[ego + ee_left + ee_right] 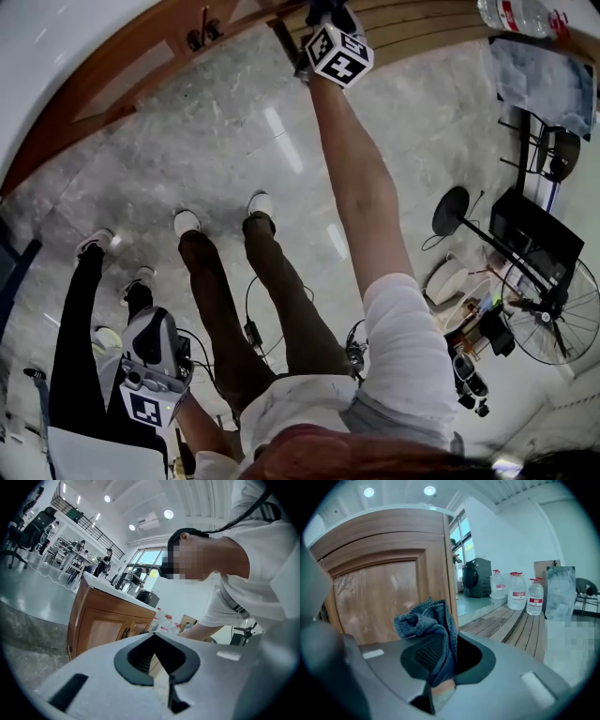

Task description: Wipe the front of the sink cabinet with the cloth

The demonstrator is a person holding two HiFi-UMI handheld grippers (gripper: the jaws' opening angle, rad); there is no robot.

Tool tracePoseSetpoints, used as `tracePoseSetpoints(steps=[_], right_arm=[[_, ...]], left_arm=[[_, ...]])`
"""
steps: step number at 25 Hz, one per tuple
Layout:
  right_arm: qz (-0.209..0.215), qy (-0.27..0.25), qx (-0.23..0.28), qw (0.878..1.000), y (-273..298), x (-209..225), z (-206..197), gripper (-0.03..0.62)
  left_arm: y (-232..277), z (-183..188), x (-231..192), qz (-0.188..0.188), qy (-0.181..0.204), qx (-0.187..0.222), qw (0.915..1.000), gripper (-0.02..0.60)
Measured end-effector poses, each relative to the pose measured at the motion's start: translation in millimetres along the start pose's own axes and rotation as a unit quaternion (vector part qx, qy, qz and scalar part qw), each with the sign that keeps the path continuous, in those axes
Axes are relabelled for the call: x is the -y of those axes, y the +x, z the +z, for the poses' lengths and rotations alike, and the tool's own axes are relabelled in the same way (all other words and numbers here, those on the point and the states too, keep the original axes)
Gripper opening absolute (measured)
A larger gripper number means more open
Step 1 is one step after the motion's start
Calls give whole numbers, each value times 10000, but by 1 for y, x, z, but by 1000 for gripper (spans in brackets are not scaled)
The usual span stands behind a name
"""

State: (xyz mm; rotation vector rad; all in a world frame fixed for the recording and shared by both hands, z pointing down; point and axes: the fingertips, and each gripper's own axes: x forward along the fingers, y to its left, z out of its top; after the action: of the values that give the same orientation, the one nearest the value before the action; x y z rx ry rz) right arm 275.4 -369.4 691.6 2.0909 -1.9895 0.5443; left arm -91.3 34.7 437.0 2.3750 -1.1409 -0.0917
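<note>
The wooden sink cabinet (103, 94) runs along the top of the head view, with dark door handles (199, 36). My right gripper (325, 17) reaches up to its front at arm's length, its marker cube facing me. In the right gripper view the right gripper (440, 660) is shut on a crumpled blue cloth (426, 618), which sits close to a cabinet door panel (375, 597); whether it touches is unclear. My left gripper (150, 361) hangs low beside my leg, away from the cabinet. The left gripper (157, 656) is shut with nothing in it and looks toward the cabinet (101, 625).
Another person's black-clad legs (80, 319) stand at my left. A floor fan (553, 319), a stand and cables crowd the right side of the marble floor. Water bottles (518, 590) stand on a wooden slat platform (511, 620) right of the cabinet.
</note>
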Motion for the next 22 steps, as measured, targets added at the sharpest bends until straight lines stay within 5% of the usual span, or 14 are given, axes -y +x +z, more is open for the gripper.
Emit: tracePoseSetpoints(steps=[13, 17, 22], right_arm=[[-21, 239, 245, 9994, -13, 33, 15, 78], [485, 92, 365, 9981, -52, 11, 25, 78], [1755, 23, 538, 9830, -158, -47, 54, 78]], left_arm=[[9, -1, 10, -83, 21, 32, 10000, -2], [-3, 7, 21, -99, -106, 82, 9999, -2], [-15, 29, 41, -208, -36, 286, 9994, -2]])
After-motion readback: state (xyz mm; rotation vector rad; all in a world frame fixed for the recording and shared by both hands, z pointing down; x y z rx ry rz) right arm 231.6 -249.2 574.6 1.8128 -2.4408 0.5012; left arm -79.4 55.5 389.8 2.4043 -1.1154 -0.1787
